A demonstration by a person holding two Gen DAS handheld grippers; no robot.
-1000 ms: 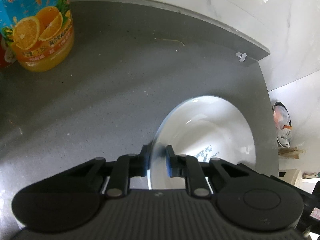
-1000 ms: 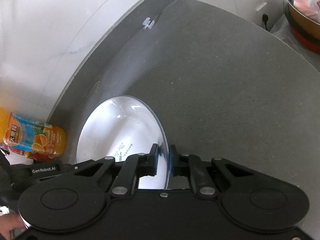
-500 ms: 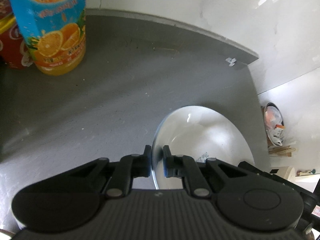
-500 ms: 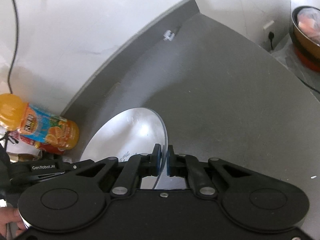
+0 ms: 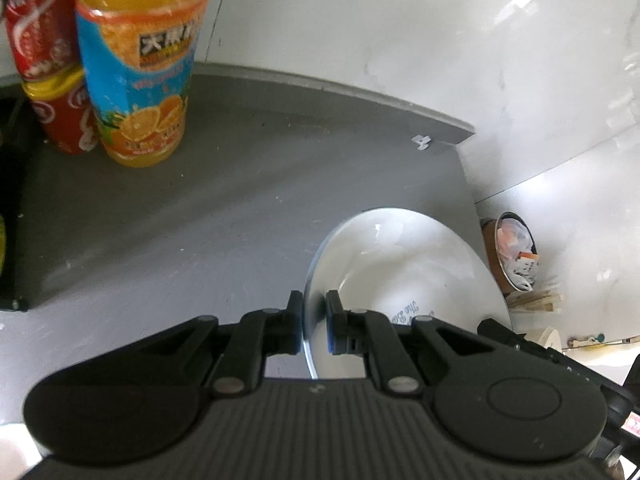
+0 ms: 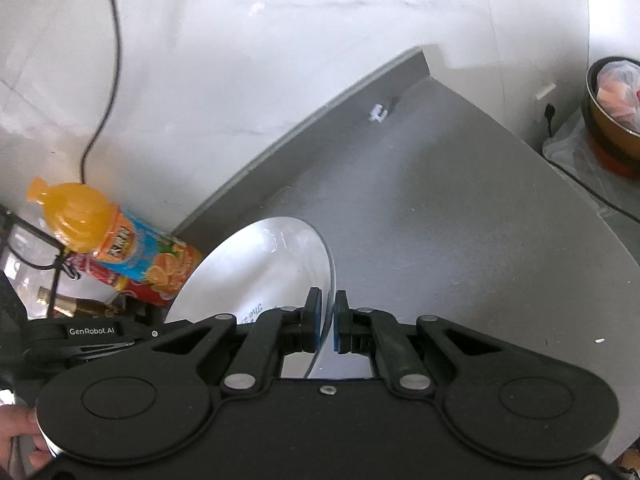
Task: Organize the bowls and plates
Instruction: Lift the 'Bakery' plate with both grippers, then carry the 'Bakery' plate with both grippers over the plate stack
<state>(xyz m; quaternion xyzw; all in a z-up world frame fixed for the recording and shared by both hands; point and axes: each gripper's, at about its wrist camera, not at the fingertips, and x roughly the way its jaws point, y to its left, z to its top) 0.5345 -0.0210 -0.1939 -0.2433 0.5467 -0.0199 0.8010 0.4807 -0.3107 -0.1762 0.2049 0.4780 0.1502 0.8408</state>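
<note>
The white plate [image 5: 408, 276] is gripped at opposite rims by the left tongs [image 5: 312, 322] and the right tongs [image 6: 326, 320], both closed on it, and is held above the grey surface [image 5: 200, 216]. It should be kept level, with both grips moved evenly together.

I see a glossy, glazed white plate [image 5: 420, 264] under matt black plastic tongs [image 5: 312, 320] with ribbed housing. The grey surface [image 5: 200, 220] looks matt, finely speckled stone. The orange juice bottle [image 5: 140, 80] is shiny plastic; the wall [image 5: 400, 40] is polished.
</note>
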